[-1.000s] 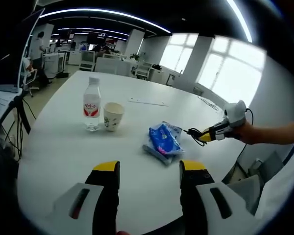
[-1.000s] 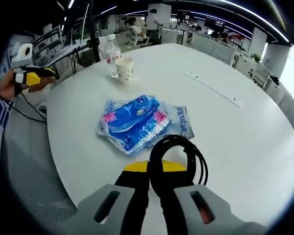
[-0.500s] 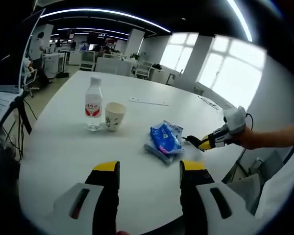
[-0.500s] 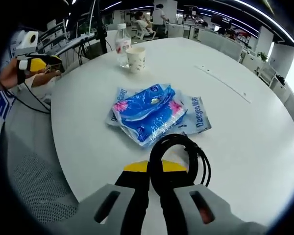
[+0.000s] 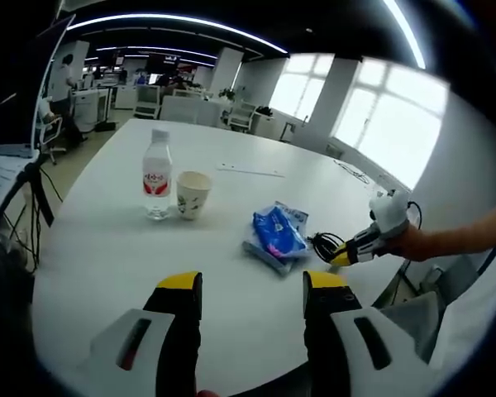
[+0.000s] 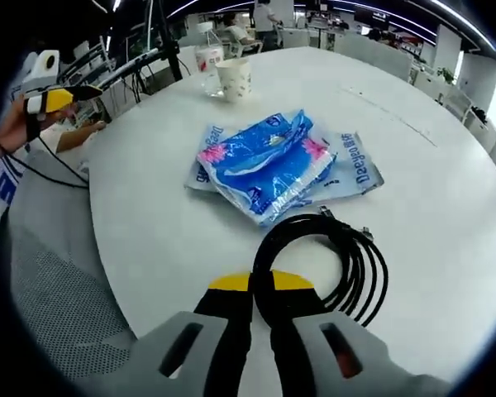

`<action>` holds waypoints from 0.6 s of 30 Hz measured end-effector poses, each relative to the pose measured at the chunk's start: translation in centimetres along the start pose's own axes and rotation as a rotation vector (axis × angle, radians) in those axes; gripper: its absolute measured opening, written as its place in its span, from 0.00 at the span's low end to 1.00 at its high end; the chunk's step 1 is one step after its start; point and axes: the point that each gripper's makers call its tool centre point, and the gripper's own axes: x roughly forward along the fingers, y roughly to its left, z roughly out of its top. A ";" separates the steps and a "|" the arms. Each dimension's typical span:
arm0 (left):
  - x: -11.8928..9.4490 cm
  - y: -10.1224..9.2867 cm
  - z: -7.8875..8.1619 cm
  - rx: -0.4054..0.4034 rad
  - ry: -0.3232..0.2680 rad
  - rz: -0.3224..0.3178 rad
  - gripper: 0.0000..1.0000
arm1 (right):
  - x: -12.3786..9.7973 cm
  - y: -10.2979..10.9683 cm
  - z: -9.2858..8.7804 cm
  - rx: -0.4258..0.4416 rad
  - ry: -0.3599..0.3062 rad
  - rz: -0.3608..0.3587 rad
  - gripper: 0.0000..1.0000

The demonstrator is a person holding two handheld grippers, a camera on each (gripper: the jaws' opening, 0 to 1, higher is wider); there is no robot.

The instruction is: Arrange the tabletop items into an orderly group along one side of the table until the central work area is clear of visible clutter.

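Left gripper view: white bench [image 5: 107,248] with water bottle [image 5: 156,175] upright, paper cup [image 5: 193,194] just beside it on its right, blue plastic packs [image 5: 275,237] near the bench edge. Left tool [image 5: 252,289] jaws wide apart, nothing between them, hovering over bare bench. Right tool [image 5: 341,257] comes in from the right, held by a hand [image 5: 413,242], tip at a black cable coil [image 5: 323,245] lying just beside the packs. Windows and office desks behind.

Right gripper view: closer look at the same things from the other side. Right tool [image 6: 261,285] jaws together, clamped on the near loop of the black cable coil [image 6: 326,260]; rest of the coil lies flat on the bench [image 6: 446,190], touching or nearly touching the blue packs [image 6: 269,161]. Packs overlap, the upper one crumpled, printed text on the lower. Paper cup [image 6: 234,78] and bottle [image 6: 207,58] far back near the bench edge, close together. Left tool [image 6: 54,99] at far left, off the bench, in a hand; its jaw gap can't be told from here.
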 end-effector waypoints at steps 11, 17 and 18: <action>0.1 -0.5 0.1 0.003 0.000 -0.002 0.49 | 0.4 0.6 -0.4 0.003 -0.001 0.032 0.06; 0.0 -0.5 0.0 0.000 0.000 -0.002 0.49 | -0.1 1.0 -0.1 0.000 -0.019 0.053 0.11; 0.0 -0.5 -0.1 0.000 0.003 -0.002 0.49 | -0.2 1.1 0.1 -0.002 -0.026 0.063 0.12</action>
